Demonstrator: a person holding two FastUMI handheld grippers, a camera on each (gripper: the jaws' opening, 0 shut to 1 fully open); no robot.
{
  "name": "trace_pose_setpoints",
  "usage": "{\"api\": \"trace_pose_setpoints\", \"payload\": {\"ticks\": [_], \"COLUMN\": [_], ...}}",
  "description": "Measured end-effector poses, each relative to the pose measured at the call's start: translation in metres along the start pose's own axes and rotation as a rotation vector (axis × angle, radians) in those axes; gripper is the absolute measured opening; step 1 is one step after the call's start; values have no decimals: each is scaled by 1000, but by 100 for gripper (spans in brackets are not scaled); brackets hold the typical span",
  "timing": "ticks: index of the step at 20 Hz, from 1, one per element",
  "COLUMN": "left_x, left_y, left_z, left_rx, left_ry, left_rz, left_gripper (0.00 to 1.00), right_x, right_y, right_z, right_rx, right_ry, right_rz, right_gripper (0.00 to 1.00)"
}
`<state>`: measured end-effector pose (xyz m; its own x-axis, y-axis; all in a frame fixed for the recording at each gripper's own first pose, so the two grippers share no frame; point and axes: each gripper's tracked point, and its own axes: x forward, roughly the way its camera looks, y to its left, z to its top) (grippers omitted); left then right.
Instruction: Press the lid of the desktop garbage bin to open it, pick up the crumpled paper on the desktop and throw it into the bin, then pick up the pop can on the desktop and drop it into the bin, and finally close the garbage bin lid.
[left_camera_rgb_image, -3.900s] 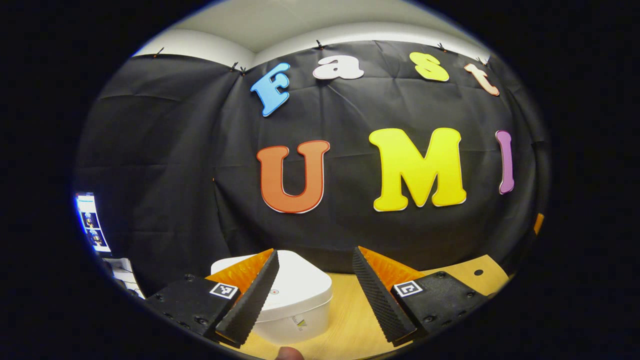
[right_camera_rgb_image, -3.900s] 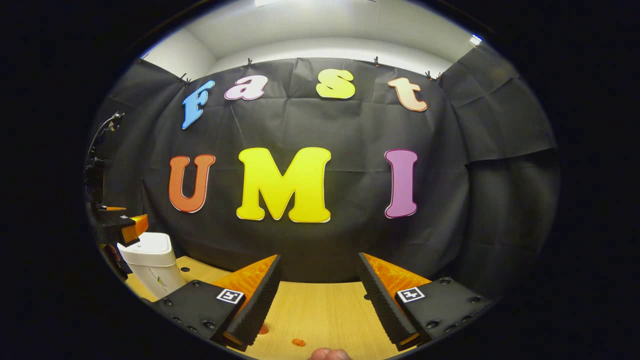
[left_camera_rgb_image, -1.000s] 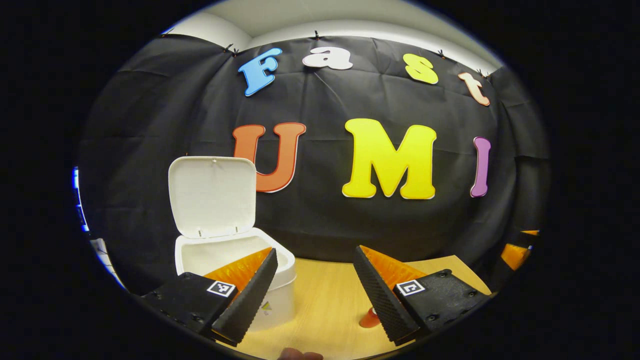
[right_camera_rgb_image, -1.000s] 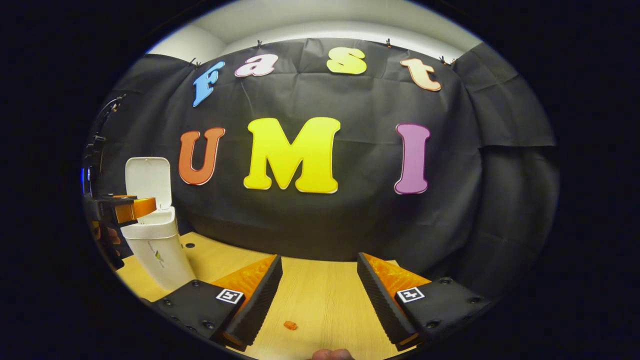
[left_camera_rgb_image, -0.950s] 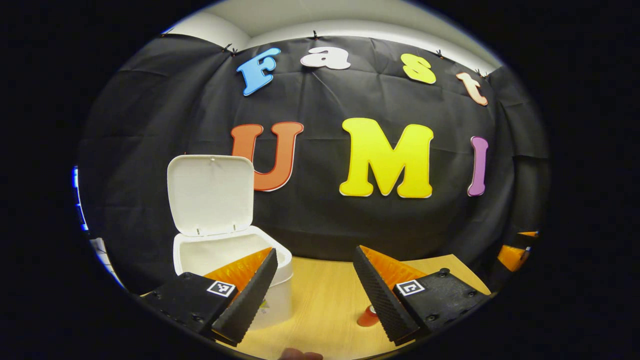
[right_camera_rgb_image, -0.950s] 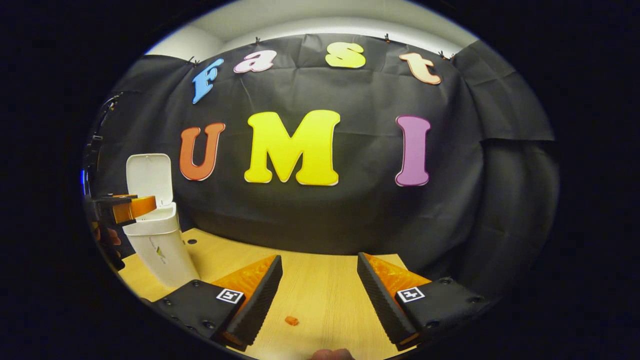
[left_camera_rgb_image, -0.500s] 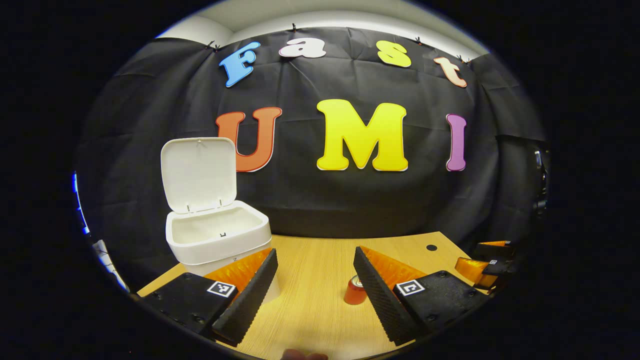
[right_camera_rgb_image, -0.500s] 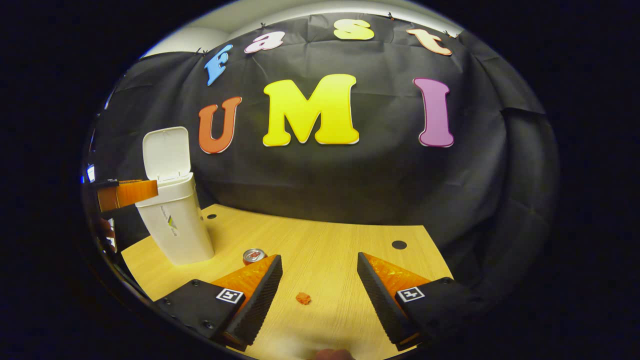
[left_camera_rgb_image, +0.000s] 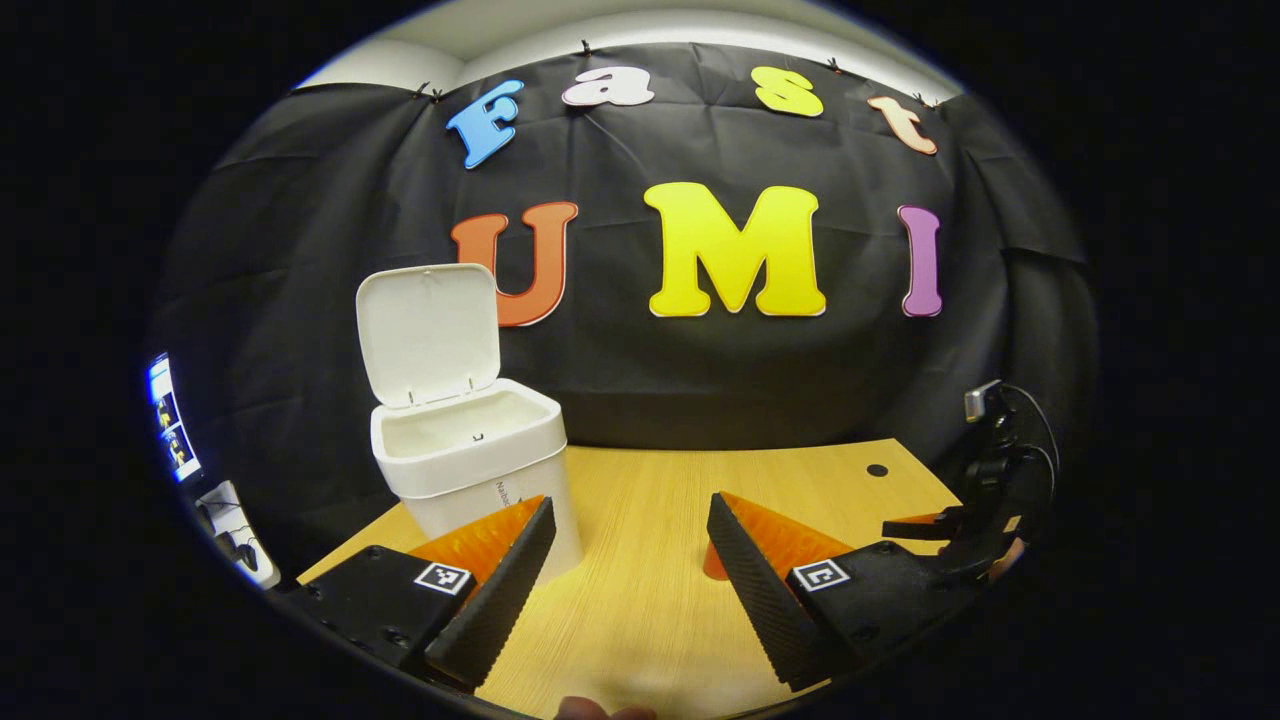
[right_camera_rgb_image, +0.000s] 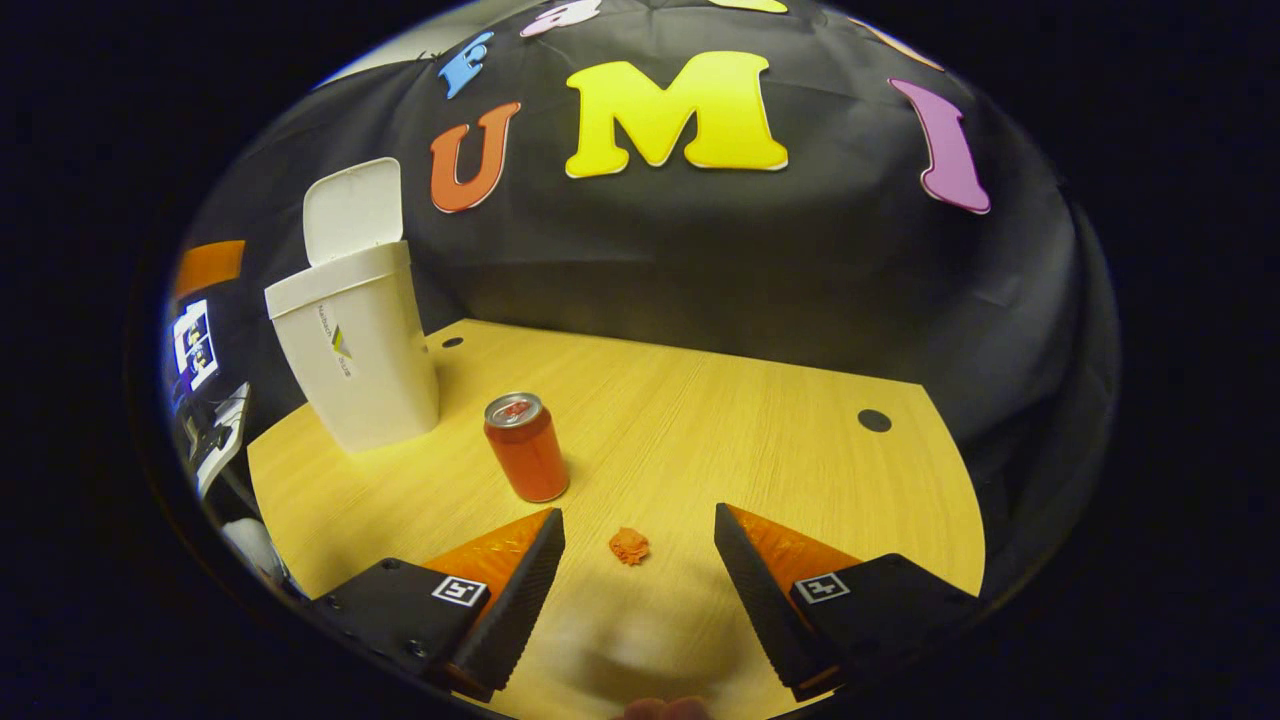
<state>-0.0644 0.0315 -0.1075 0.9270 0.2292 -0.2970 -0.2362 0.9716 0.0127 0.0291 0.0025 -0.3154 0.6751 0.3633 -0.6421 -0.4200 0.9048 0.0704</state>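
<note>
The white bin (left_camera_rgb_image: 470, 470) stands on the wooden table (left_camera_rgb_image: 640, 600) with its lid (left_camera_rgb_image: 430, 335) swung up. My left gripper (left_camera_rgb_image: 630, 503) is open and empty, a little back from the bin. The orange pop can (left_camera_rgb_image: 710, 565) peeks out behind its right finger. In the right gripper view the bin (right_camera_rgb_image: 355, 350) is at the far left, and the can (right_camera_rgb_image: 527, 447) stands upright to its right. A small orange crumpled paper (right_camera_rgb_image: 629, 546) lies on the table, showing between the fingers of my open right gripper (right_camera_rgb_image: 636, 515), which hovers above it.
The table (right_camera_rgb_image: 760, 430) has a dark cable hole (right_camera_rgb_image: 874, 420) at the right and another (right_camera_rgb_image: 452, 342) near the bin. The black cloth wall closes the back. The other gripper (left_camera_rgb_image: 960, 530) shows at the right of the left gripper view. A screen (left_camera_rgb_image: 165, 420) glows at the left.
The bin's lid, closed 3.9 s ago, stands up. My left gripper drew back from the bin. My right gripper tilted down toward the table, bringing the can and paper into view.
</note>
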Motion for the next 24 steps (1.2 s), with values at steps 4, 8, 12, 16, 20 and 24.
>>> {"api": "trace_pose_setpoints", "payload": {"ticks": [4, 8, 12, 16, 20, 24], "left_x": [-13, -24, -33, -37, -41, -37], "left_y": [6, 6, 15, 25, 33, 40], "left_z": [-8, -8, -14, -13, -5, 1], "left_rx": [-27, -10, -10, -6, -3, -1], "left_ry": [22, 25, 38, 40, 21, 10], "left_rz": [36, 47, 79, 103, 115, 118], "left_gripper": [100, 100, 100, 100, 100, 100], "right_x": [35, 61, 79, 85, 87, 86], "right_y": [8, 4, -1, 5, 9, 12], "right_z": [-32, -51, -64, -70, -71, -72], "right_rx": [-24, -30, -40, -41, -50, -55], "right_ry": [112, 174, 214, 238, 244, 247], "right_rz": [21, 7, -9, -5, 3, 8], "right_gripper": [95, 96, 96, 96, 96, 78]}}
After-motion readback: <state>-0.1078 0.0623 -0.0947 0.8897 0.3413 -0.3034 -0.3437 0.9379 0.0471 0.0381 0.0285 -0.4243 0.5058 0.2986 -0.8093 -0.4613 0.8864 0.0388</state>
